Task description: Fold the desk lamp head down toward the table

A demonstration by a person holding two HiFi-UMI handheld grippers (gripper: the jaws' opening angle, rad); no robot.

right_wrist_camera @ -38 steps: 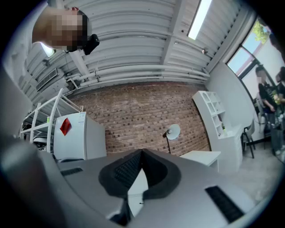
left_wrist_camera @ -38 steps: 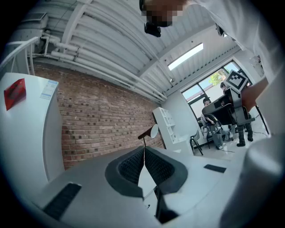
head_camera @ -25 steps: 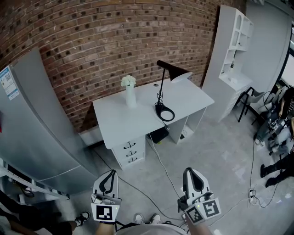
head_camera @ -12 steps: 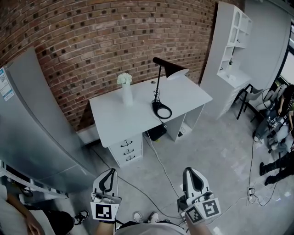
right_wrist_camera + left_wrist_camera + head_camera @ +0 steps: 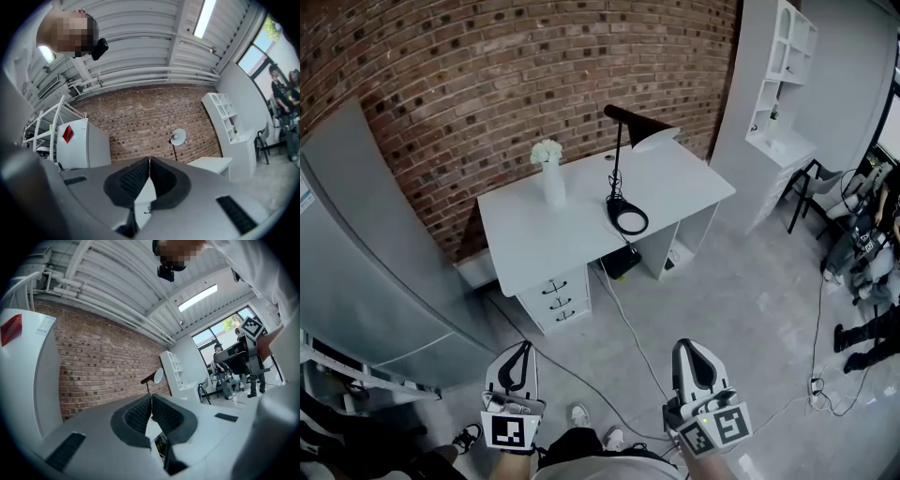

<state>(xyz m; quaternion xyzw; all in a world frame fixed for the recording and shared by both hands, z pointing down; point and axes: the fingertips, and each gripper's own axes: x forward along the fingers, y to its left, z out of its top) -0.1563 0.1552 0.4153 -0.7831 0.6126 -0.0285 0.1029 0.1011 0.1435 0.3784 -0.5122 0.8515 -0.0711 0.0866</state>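
Note:
A black desk lamp (image 5: 623,159) stands on the white desk (image 5: 534,248) against the brick wall, its head (image 5: 645,132) raised and pointing right, its ring base (image 5: 628,217) near the desk's front edge. The lamp head (image 5: 154,376) is in the left gripper view, and the lamp (image 5: 176,138) is small and far off in the right gripper view. My left gripper (image 5: 517,362) and right gripper (image 5: 695,361) hang low in the head view, far from the desk, over the floor. Both are shut with nothing in them.
A white vase with flowers (image 5: 549,173) stands on the desk's left part. A grey fridge (image 5: 366,272) is at the left, a white shelf unit (image 5: 773,84) at the right. Cables (image 5: 628,323) run across the floor. People stand at the far right (image 5: 867,272).
The head view has shifted slightly: the desk and lamp sit a little further left and up. Both grippers have stayed shut, low in the frame.

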